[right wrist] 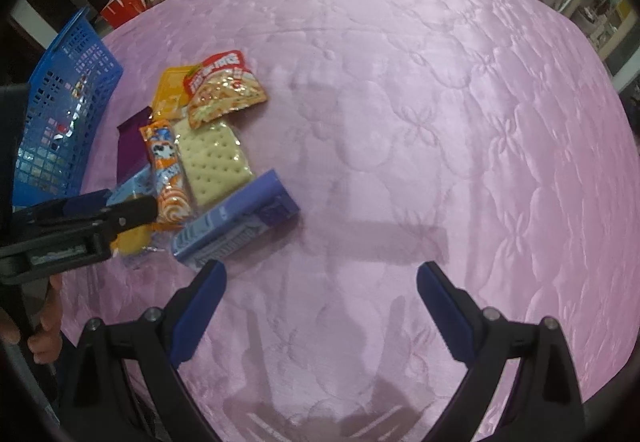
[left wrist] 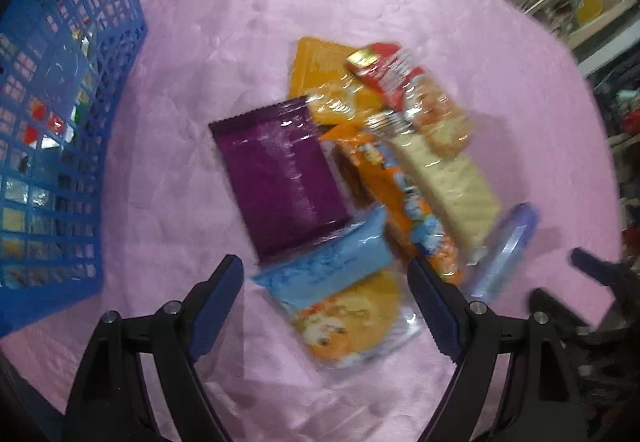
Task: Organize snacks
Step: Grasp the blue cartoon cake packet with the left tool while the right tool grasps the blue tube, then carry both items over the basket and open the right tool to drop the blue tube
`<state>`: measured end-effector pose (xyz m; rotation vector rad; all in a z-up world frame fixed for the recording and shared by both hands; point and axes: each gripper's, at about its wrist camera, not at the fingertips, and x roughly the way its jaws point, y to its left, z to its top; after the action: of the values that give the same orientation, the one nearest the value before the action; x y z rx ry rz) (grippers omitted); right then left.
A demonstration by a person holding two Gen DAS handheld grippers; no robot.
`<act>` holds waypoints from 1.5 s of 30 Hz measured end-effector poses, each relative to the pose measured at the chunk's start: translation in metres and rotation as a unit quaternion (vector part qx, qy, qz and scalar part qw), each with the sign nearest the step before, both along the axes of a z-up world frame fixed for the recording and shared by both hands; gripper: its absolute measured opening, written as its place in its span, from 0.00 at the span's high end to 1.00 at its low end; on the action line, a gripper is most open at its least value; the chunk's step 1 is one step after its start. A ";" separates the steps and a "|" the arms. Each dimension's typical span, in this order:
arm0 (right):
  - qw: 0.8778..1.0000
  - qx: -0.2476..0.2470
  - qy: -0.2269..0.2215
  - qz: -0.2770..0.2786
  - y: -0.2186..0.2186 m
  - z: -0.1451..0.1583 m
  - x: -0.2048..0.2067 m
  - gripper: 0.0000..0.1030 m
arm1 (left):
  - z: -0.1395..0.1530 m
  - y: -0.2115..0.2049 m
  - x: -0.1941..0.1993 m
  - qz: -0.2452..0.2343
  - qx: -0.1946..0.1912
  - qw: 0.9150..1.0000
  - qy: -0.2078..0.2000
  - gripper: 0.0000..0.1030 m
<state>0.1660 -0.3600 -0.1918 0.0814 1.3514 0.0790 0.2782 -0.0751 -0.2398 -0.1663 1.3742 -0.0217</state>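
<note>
A heap of snacks (left wrist: 352, 178) lies loose on a pink quilted cloth (right wrist: 400, 122), most of the sorting by all appearances not yet done. In the pile: a purple packet (left wrist: 280, 178), a light blue packet (left wrist: 328, 262) just below it, an orange biscuit roll (right wrist: 166, 170), a clear pack of pale crackers (right wrist: 214, 162), a red-and-clear pack (right wrist: 224, 90), a yellow packet (left wrist: 320, 70) and, at the near edge, a lilac box (right wrist: 236, 218). A blue mesh basket (left wrist: 60, 122) stands to the left of the heap, close by but apart from it; wrappers glint through its lattice, which suggests some items have already gone in, though what they are cannot be made out. The left gripper (left wrist: 326, 290) hangs over the light blue packet, jaws spread wide on either side of it and pressing on nothing. The right gripper (right wrist: 322, 302) hovers over bare cloth just beside the lilac box, also spread and empty. At least seven items remain on the cloth.
</note>
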 end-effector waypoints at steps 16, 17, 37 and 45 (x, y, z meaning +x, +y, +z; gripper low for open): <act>0.996 0.060 0.021 -0.058 -0.005 0.015 0.003 0.05 | 0.011 0.002 -0.061 -0.057 0.002 0.998 -0.012 0.50; 0.995 0.068 0.024 -0.064 -0.002 0.015 0.006 0.05 | 0.014 0.007 -0.065 -0.057 0.000 0.998 -0.018 0.50; 0.986 0.088 0.090 -0.108 0.030 -0.011 0.053 0.56 | 0.055 0.027 -0.067 -0.077 0.021 0.995 -0.063 0.50; 0.997 0.055 0.043 -0.042 0.050 0.011 0.029 0.66 | 0.074 0.020 -0.089 -0.084 0.018 0.993 -0.079 0.50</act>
<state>0.1952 -0.3102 -0.1806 0.2372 1.4285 0.0792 0.1895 -0.0555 -0.1654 -0.0167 1.2256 -0.1479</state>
